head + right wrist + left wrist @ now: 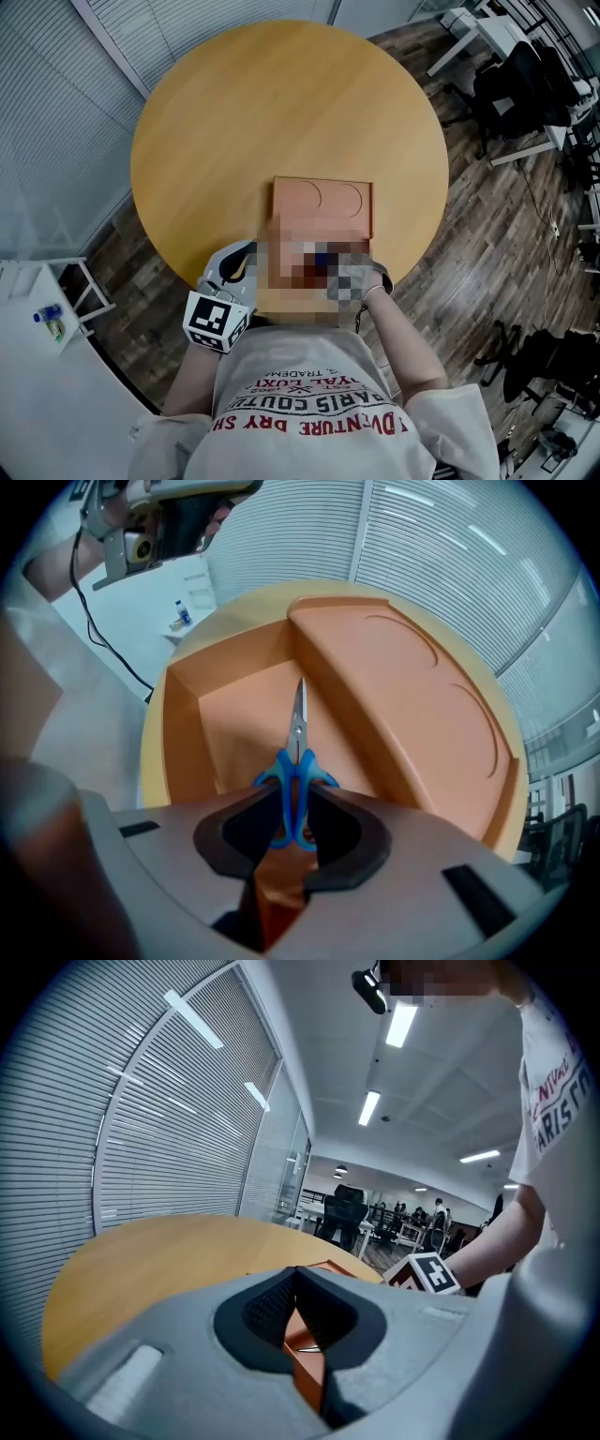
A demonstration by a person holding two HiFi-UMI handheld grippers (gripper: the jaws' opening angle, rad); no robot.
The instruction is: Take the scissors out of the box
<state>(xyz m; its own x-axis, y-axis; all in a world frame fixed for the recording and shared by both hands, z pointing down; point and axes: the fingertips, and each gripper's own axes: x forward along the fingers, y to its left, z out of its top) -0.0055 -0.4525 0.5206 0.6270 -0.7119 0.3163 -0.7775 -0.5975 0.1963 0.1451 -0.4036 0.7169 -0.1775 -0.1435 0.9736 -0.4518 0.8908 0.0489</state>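
On the round wooden surface (281, 112), in the head view, an orange box (323, 202) sits at the near edge with its lid thrown back toward the far side. A blurred patch covers its tray. The left hand-held gripper (246, 262) meets the box at its near left corner.

From the left gripper view, that hand-held gripper is clenched on an upright orange wall of the box, the wall pinched between its pads, which pins the box in place.

From the right gripper view, the scissors (297, 733) lie flat on the tray floor, blue handles near and blades pointing far, just left of the lid. The right hand-held gripper (297, 791) points steeply down with its jaws straddling the handles. Dark gaps show on both sides, so it is released, not squeezing yet.

To do the pickup well, I judge the jaws should close squarely across both handle loops, low enough to catch them off the floor. Then lift straight up, clear of the walls, while the left one holds the box down. A skewed pinch could let the scissors pivot or slip.
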